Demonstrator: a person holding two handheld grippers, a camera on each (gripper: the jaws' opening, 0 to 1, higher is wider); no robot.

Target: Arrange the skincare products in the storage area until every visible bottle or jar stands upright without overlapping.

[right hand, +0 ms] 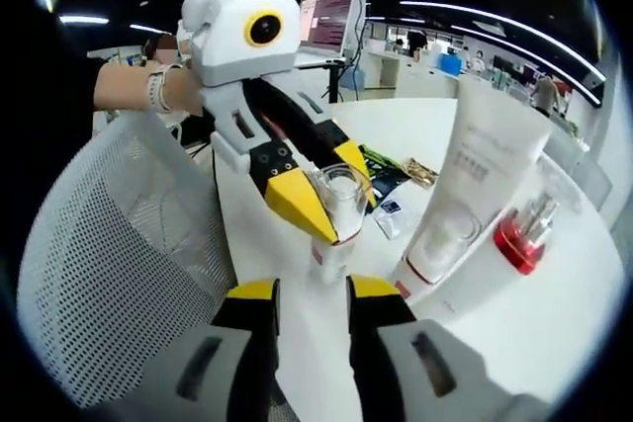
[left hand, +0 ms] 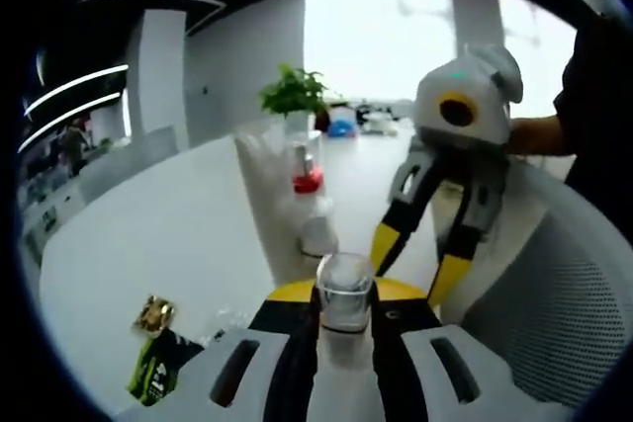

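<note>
A small bottle with a clear cap (left hand: 344,294) is held upright between the jaws of my left gripper (left hand: 344,315), which is shut on it. In the right gripper view the same bottle (right hand: 339,197) sits in the left gripper (right hand: 329,200), just above and ahead of my right gripper (right hand: 312,301), whose jaws stand open and apart from it. The right gripper (left hand: 415,264) hangs open to the right of the bottle. A tall white tube (right hand: 475,175), a red-capped bottle (right hand: 519,234) and a white jar (left hand: 318,234) stand on the white table (left hand: 168,234).
A white mesh basket (left hand: 554,294) (right hand: 109,274) lies beside both grippers. Snack packets (left hand: 153,343) lie at the table's near left. A potted plant (left hand: 294,91) stands at the far end. A person's hand (right hand: 134,91) holds the left gripper.
</note>
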